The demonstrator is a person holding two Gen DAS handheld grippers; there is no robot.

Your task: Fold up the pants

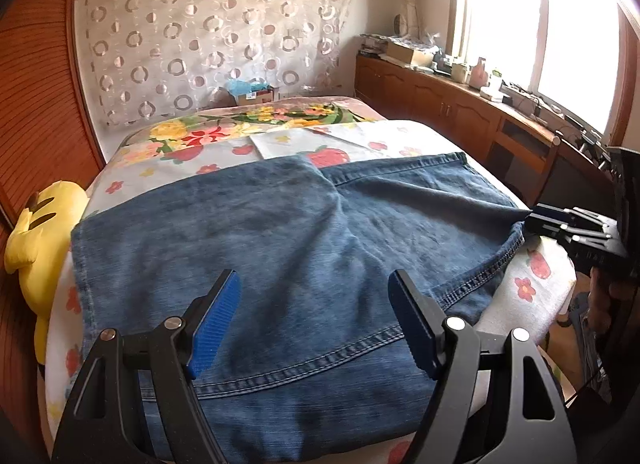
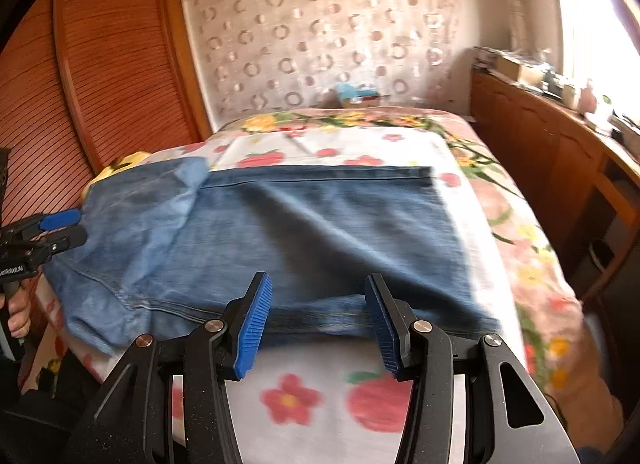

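Note:
Blue jeans point(image 1: 280, 223) lie folded across the flowered bed sheet point(image 1: 532, 288). In the left wrist view my left gripper point(image 1: 316, 284) hangs open just above the denim, nothing between its blue pads. My right gripper point(image 1: 560, 223) shows at the right, beside the jeans' stitched edge. In the right wrist view the right gripper point(image 2: 316, 288) stands open over the near hem of the jeans point(image 2: 320, 223), its pads pressing on nothing. At the left of that view the left gripper point(image 2: 64, 229) sits by the lighter, doubled-over part of the denim, held by a hand point(image 2: 16, 316).
A yellow plush toy point(image 1: 36, 232) lies at the bed's left edge against a slatted wooden door point(image 2: 120, 63). A low wooden cabinet point(image 1: 440, 103) with clutter runs along the right under the window. A small box point(image 1: 252, 93) sits at the far end of the bed.

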